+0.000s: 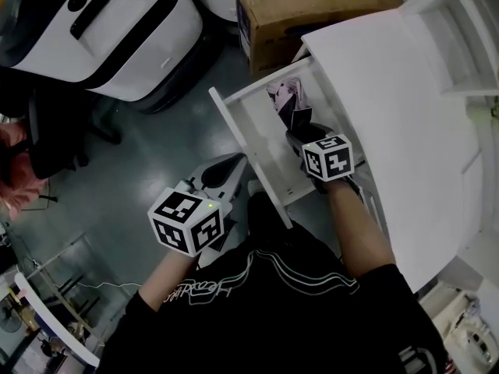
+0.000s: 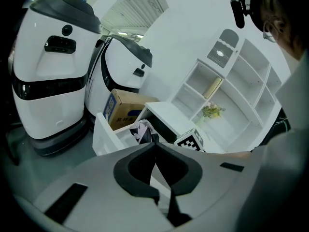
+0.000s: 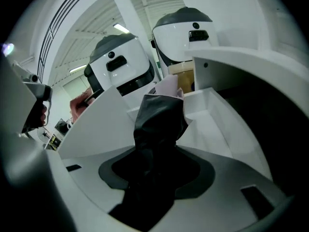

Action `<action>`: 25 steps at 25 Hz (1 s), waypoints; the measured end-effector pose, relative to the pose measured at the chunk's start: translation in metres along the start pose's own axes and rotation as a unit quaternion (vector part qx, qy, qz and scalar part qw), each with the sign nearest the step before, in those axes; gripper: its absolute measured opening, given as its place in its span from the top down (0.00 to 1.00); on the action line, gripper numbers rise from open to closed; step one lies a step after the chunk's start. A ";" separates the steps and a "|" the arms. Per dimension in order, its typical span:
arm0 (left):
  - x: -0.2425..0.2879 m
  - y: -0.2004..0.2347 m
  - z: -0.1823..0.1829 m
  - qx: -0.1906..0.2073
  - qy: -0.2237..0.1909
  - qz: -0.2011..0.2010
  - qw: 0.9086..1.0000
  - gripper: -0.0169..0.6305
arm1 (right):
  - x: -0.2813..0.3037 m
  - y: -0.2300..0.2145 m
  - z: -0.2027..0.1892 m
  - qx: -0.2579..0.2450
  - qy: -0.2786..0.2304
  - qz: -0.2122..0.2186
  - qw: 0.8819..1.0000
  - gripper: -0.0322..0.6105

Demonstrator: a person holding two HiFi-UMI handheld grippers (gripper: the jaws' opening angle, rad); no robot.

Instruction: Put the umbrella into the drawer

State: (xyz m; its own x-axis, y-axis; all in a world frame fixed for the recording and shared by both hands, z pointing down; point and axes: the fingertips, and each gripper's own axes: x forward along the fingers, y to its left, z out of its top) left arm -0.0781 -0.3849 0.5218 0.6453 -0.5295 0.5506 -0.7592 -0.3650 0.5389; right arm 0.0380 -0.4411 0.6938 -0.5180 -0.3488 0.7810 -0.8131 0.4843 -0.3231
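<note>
The white drawer stands pulled out of the white cabinet. My right gripper reaches down into it, shut on the folded umbrella. The umbrella is black with a pale patterned end, and that end points toward the drawer's back. In the right gripper view the umbrella fills the space between the jaws of the gripper, above the drawer's floor. My left gripper hangs over the floor just left of the drawer front, jaws shut and holding nothing. Its own view shows the gripper, the drawer and the umbrella.
A cardboard box sits on the floor behind the drawer. Two large white machines stand at the far left. White open shelves rise beside the cabinet. A person in pink is at the left edge.
</note>
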 end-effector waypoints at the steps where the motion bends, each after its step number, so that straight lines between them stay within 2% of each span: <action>1: 0.000 0.002 0.000 0.000 0.000 0.002 1.000 0.94 | 0.008 -0.003 -0.004 -0.002 0.009 -0.002 1.000 0.61; 7: 0.000 0.020 -0.004 -0.016 0.000 0.017 1.000 0.94 | 0.046 -0.016 -0.025 -0.027 0.055 -0.013 0.998 0.62; 14: -0.004 0.034 -0.011 -0.033 0.002 0.024 0.999 0.94 | 0.071 -0.021 -0.042 -0.044 0.079 -0.026 0.996 0.61; 19: -0.014 0.040 -0.012 -0.038 0.000 0.028 0.999 0.94 | 0.077 -0.018 -0.051 -0.083 0.113 -0.045 0.989 0.60; 25: -0.016 0.040 -0.018 -0.039 -0.005 0.029 0.999 0.94 | 0.081 -0.020 -0.051 -0.094 0.109 -0.054 0.988 0.58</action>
State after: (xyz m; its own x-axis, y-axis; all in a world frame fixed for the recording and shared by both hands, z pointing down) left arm -0.1169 -0.3776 0.5457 0.5992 -0.5557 0.5763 -0.7863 -0.2734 0.5540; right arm 0.0263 -0.4385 0.7903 -0.3453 -0.2357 0.9084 -0.7864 0.6009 -0.1430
